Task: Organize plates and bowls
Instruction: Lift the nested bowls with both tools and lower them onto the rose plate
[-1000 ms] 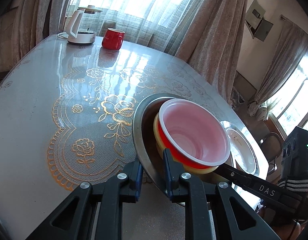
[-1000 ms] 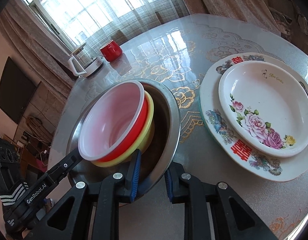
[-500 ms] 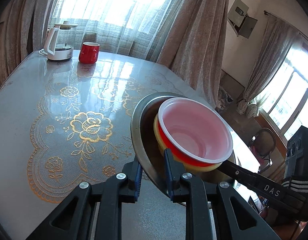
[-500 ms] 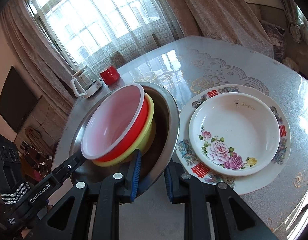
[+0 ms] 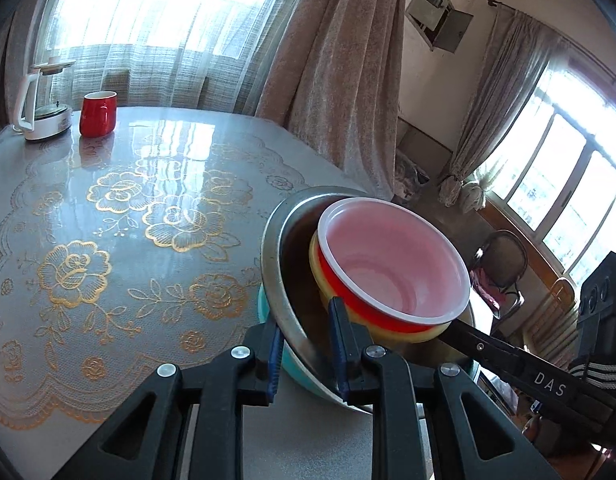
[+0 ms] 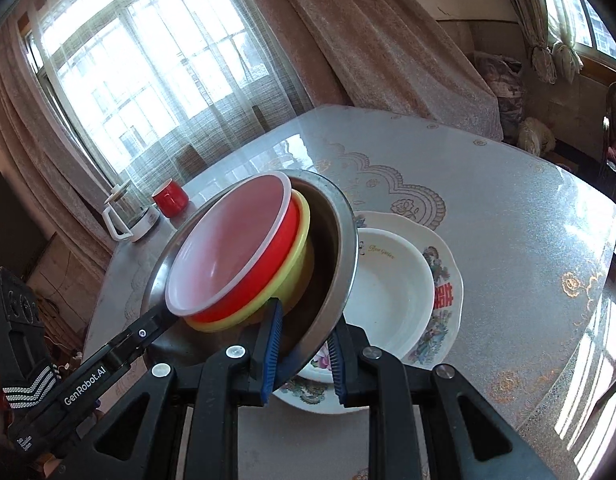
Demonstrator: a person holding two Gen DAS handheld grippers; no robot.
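Only right wrist view shows floral plates (image 6: 436,280) under metal bowl (image 6: 332,240).

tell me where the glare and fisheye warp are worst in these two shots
Left wrist view: window blown out white, its glare streaking the table; curtain bows with the lens. Right wrist view: window overexposed, table edge curved, sun patches bottom right, corners vignetted black.

Two handheld grippers, left gripper (image 5: 304,344) and right gripper (image 6: 302,354), share black plastic frames, silver screws and ribbed blue finger pads (image 5: 337,354). White lettering reads "DAS" and "GenRobot.AI"; striped black-and-white straps wrap both bodies.
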